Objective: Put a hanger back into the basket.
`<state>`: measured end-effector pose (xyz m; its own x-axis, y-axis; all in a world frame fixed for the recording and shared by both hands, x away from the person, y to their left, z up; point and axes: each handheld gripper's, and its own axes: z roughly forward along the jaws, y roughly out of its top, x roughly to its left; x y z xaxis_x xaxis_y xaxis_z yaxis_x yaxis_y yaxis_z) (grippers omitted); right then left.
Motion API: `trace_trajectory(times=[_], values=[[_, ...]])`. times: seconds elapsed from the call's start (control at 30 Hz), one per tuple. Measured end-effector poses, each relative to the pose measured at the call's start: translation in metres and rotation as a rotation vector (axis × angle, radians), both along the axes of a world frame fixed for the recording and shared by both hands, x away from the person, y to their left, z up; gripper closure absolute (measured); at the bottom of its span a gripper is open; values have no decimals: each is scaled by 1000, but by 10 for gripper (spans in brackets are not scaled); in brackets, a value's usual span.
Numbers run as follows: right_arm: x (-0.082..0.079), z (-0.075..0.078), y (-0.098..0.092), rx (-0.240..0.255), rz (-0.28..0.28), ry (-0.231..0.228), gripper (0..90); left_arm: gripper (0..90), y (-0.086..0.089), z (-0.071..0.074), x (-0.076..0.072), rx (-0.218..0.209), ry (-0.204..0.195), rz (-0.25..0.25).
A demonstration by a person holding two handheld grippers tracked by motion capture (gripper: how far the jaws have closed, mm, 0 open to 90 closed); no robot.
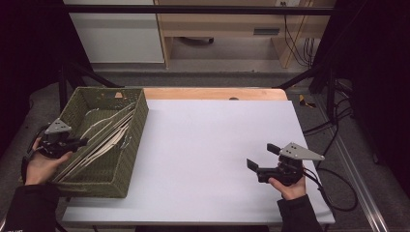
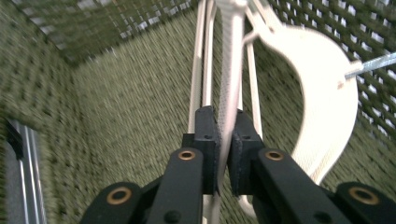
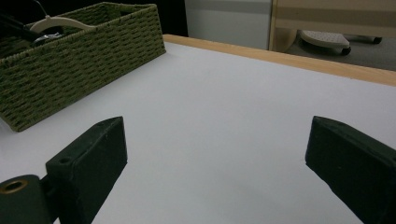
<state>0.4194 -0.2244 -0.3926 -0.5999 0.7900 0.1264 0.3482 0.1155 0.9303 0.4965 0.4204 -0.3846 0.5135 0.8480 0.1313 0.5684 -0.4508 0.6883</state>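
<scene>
Left tongs (image 2: 223, 140) already pinched down on a cream hanger (image 2: 231, 60) inside the green wicker basket (image 1: 138, 130) at the table's (image 1: 208, 159) left edge, hanger's long axis running straight ahead of them, right tongs (image 1: 263, 159) wide, empty, well apart.

Left gripper (image 2: 224, 140) clamped on a cream hanger (image 2: 322, 93) inside the green woven basket (image 2: 116, 102)

Its black jaws pinch the hanger's thin textured bar between the pads; the curved shoulder arcs past the right finger, a metal hook beyond

There are 1 green woven basket (image 1: 126, 159), several cream hangers (image 1: 104, 140) inside it, uncountable, and 2 tongs.
</scene>
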Motion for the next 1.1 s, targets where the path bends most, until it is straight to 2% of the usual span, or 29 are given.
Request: trace_trajectory(times=[0.13,0.17,0.27,0.3,0.37,0.6,0.7,0.77,0.9,0.93,0.97,1.1], values=[[0,0,0,0,0,0,59,796,-4,0,1,-21,50,-6],[0,0,0,-2,4,-1,59,787,-5,1,1,-14,68,-10],[0,0,0,0,5,0,59,741,-7,5,-2,-33,63,-19],[0,0,0,0,5,-1,60,723,-9,6,-4,-56,50,-12],[0,0,0,1,3,1,59,675,-10,9,-8,-72,41,-18],[0,0,0,0,6,-1,60,621,-16,27,-28,-103,-56,-25],[-1,1,0,8,5,-1,61,567,-21,38,-39,-173,-130,-33],[-1,1,0,9,4,-2,60,520,-27,46,-46,-218,-192,-38],[-1,1,0,12,6,-7,60,411,-46,58,-59,-303,-291,-67],[-1,1,0,12,6,-7,60,381,-46,58,-59,-303,-291,-67],[-1,1,-1,12,7,-9,59,381,-55,62,-63,-315,-314,-80],[-2,1,-1,14,9,-10,58,226,-81,69,-72,-348,-362,-128]])
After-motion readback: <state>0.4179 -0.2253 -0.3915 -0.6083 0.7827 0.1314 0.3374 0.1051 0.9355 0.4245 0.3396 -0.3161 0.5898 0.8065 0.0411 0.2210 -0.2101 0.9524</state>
